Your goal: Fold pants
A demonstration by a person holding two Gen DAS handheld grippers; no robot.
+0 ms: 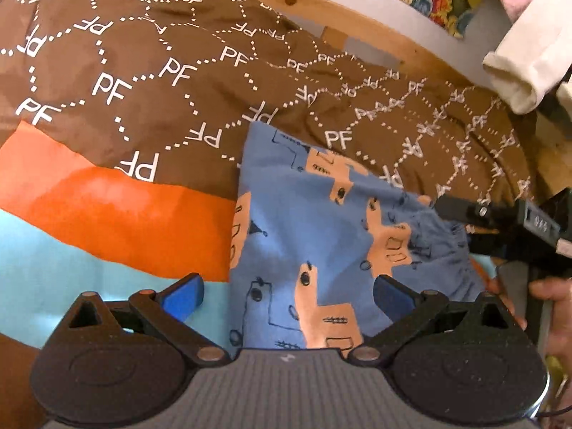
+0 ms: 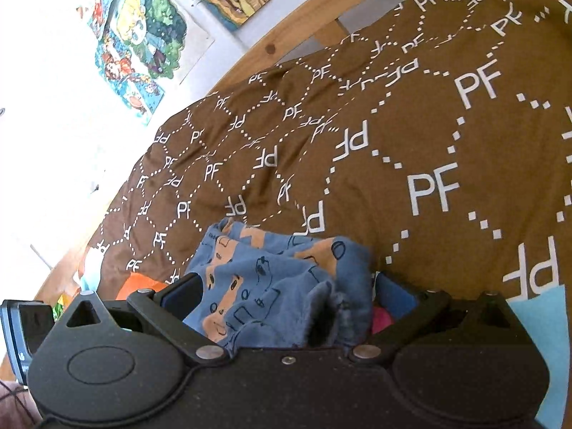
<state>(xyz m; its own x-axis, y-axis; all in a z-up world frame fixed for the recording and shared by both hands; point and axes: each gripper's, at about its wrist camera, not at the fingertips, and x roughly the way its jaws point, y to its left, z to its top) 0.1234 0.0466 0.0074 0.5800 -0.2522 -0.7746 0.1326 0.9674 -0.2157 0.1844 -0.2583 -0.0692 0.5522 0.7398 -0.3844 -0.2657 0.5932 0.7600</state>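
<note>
Left gripper jaws stand wide apart over the pants, gripping nothing. Pants: blue fabric with peach patches and dark line drawings, lying rumpled on the brown PF-printed duvet of the bed. Right gripper jaws wide, bunched pants fabric between them; grip cannot be confirmed.
</note>
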